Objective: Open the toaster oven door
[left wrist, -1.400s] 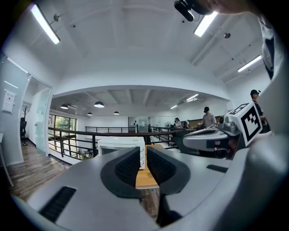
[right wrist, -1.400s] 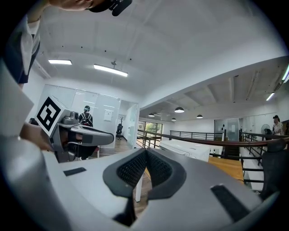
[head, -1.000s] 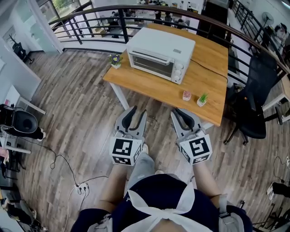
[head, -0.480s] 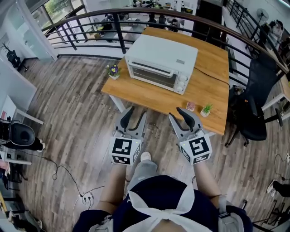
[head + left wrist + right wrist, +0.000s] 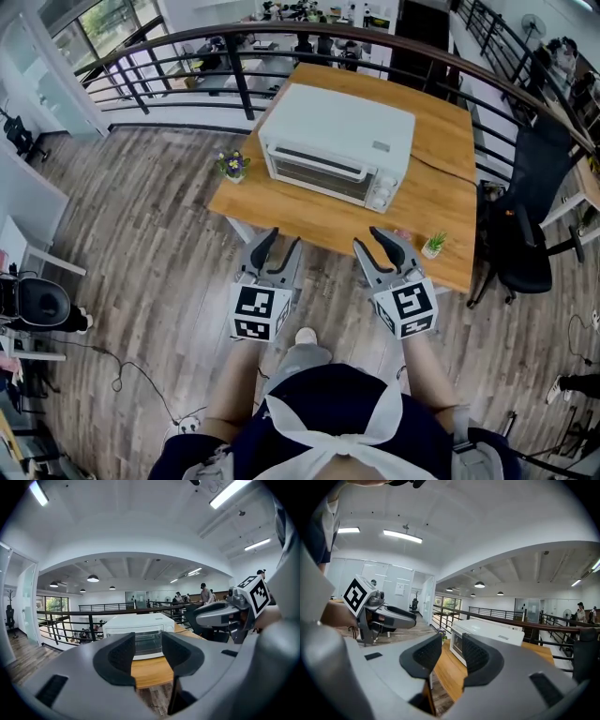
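Note:
A white toaster oven [image 5: 337, 141] stands on a wooden table [image 5: 281, 211], its glass door [image 5: 317, 174] closed, knobs [image 5: 382, 192] on the right. My left gripper [image 5: 279, 240] hovers before the table's front edge, short of the oven, jaws open and empty. My right gripper [image 5: 371, 241] hangs beside it at the same edge, its jaws opening, nothing between them. In the left gripper view the toaster oven [image 5: 138, 634] shows between the left gripper's [image 5: 148, 651] jaws, far off. In the right gripper view the toaster oven [image 5: 487, 637] lies beyond the right gripper [image 5: 451, 654].
A small flower pot [image 5: 232, 166] sits at the table's left corner, a little green plant [image 5: 434, 245] near the front right. A cable [image 5: 441, 164] runs across the table. A black office chair [image 5: 525, 234] stands right of it; a dark railing [image 5: 187, 56] curves behind.
The person has stepped closer to the table, so both grippers now reach its front edge. Both pairs of jaws have spread wider.

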